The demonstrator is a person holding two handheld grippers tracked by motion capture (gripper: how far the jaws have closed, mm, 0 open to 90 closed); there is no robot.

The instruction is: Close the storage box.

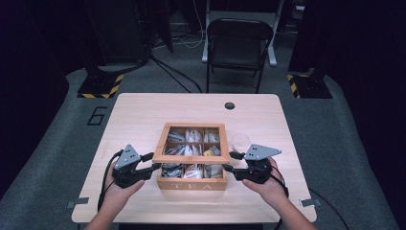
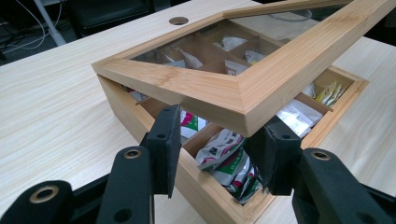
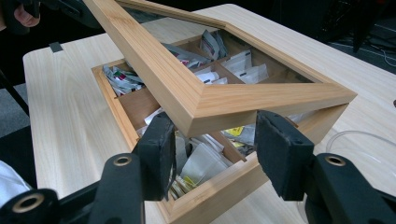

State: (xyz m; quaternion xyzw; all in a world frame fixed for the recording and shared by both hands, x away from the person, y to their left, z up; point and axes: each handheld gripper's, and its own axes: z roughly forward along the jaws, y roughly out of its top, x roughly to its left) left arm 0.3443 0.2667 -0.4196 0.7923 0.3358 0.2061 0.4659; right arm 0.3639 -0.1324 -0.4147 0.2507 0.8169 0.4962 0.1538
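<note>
Dim studio, pale wooden table (image 1: 143, 115), tea box (image 1: 191, 183) at frame centre, its glass lid (image 2: 210, 88) raised aslant in the gripper views, sachets (image 3: 201, 161) beneath, left gripper (image 1: 152, 162) and right gripper (image 1: 231, 162) each pinching a front lid corner, jaws part-open around it.

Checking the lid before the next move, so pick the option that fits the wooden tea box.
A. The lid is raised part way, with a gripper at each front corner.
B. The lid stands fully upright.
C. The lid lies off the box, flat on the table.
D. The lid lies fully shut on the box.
A: the glass-paned lid slants above the tea box, tea bags visible beneath, with the left gripper and right gripper straddling its corners.
</note>
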